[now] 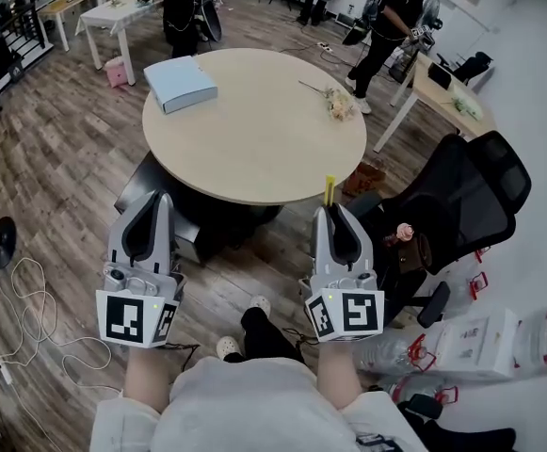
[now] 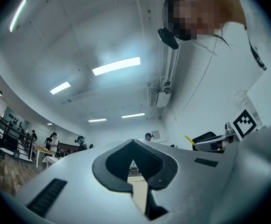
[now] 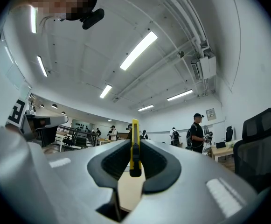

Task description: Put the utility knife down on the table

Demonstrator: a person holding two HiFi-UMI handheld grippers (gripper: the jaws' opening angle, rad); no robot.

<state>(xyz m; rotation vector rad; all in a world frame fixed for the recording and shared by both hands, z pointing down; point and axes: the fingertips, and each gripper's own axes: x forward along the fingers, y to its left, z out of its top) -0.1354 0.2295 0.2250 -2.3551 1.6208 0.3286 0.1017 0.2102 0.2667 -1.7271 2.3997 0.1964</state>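
Probably light, stiff and smooth-sided, the slim yellow plastic utility knife (image 3: 134, 148) stands upright, clamped low on its body by the right gripper (image 1: 333, 213) near the round beige wooden table (image 1: 254, 139), while the left gripper (image 1: 158, 201) is closed and empty.
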